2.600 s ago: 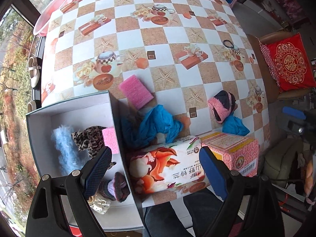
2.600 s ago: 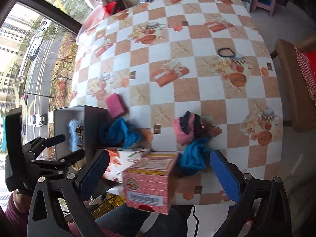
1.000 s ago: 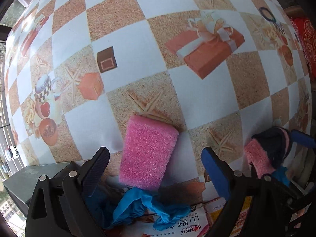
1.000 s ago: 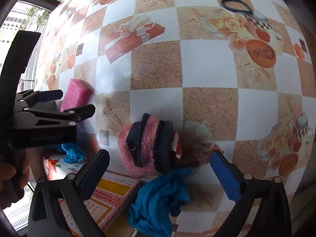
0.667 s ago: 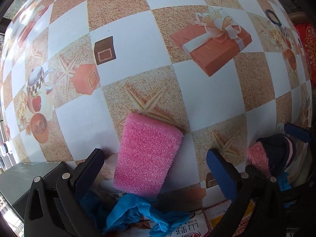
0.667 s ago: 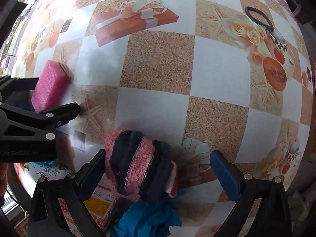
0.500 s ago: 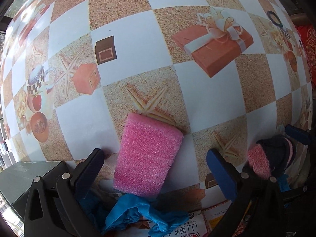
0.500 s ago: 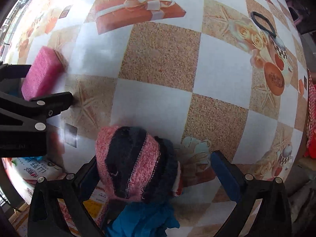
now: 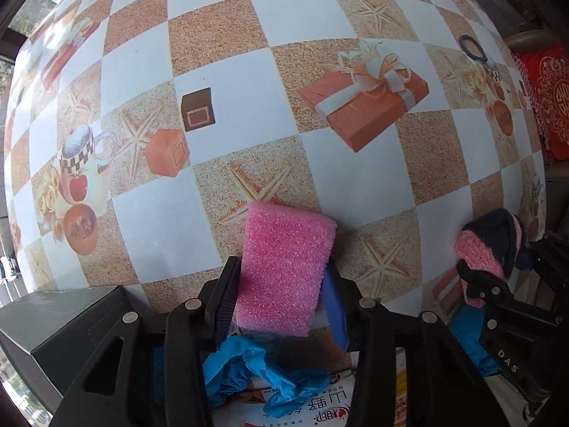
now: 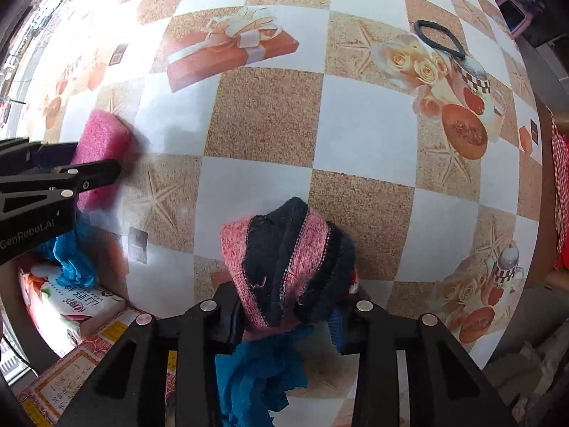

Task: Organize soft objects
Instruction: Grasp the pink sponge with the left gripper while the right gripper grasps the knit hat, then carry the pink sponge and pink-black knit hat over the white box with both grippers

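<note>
The left gripper (image 9: pixel 281 299), marked "GenRobot.AI", clamps the pink sponge (image 9: pixel 284 267) on the checkered tablecloth (image 9: pixel 227 82). To the sponge's right, the right gripper (image 10: pixel 288 316) pinches the pink-and-black knit sock (image 10: pixel 284 259).

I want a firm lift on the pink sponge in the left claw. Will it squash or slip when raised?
The pink sponge looks like porous foam, so it is probably light and may squash slightly. The left claw grips its side faces; the rough texture should resist slipping. Its free far end could sag a little.
</note>
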Motion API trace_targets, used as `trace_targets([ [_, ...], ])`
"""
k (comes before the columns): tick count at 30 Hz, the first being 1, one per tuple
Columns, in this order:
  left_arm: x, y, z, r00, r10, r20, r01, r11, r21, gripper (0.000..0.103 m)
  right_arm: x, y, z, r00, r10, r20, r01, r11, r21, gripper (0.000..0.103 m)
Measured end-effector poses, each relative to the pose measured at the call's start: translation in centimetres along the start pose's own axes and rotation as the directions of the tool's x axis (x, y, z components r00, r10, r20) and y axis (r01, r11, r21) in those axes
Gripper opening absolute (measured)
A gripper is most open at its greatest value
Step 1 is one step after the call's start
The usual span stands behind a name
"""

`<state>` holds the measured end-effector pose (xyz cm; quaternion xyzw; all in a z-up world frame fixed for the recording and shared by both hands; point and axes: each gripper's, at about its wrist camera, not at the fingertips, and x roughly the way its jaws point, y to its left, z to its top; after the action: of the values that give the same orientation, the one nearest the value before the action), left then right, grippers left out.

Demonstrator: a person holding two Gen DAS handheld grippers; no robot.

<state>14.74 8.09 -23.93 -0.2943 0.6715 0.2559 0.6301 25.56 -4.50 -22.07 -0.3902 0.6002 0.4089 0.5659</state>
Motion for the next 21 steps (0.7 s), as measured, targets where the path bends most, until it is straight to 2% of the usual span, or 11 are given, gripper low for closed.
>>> trace_targets([
  [3, -1.4, 0.4, -0.5, 0.999, 0.023, 0.043, -0.023, 1.000, 0.005, 0.048, -1.8, -1.8, 0.5, 0.998, 0.052, 0.032, -0.053, 0.998, 0.029, 0.038],
  [9, -5.4, 0.5, -1.8, 0.991, 0.026, 0.129, -0.031, 0.999, 0.041, 0.048, -6.1, -2.5, 1.2, 0.987, 0.130, 0.099, -0.134, 0.990, 0.036, 0.038],
  [15, -9.3, 0.5, -4.4, 0.983, -0.007, 0.182, -0.004, 0.998, 0.056, 0.048, -10.0, -0.5, 0.9, 0.976, 0.167, 0.143, -0.164, 0.986, -0.027, 0.038],
  [21, -10.7, 0.4, -7.4, 0.980, -0.039, 0.194, 0.030, 0.998, 0.053, 0.048, -11.8, 3.7, -0.6, 0.967, 0.193, 0.166, -0.182, 0.980, -0.079, 0.038],
])
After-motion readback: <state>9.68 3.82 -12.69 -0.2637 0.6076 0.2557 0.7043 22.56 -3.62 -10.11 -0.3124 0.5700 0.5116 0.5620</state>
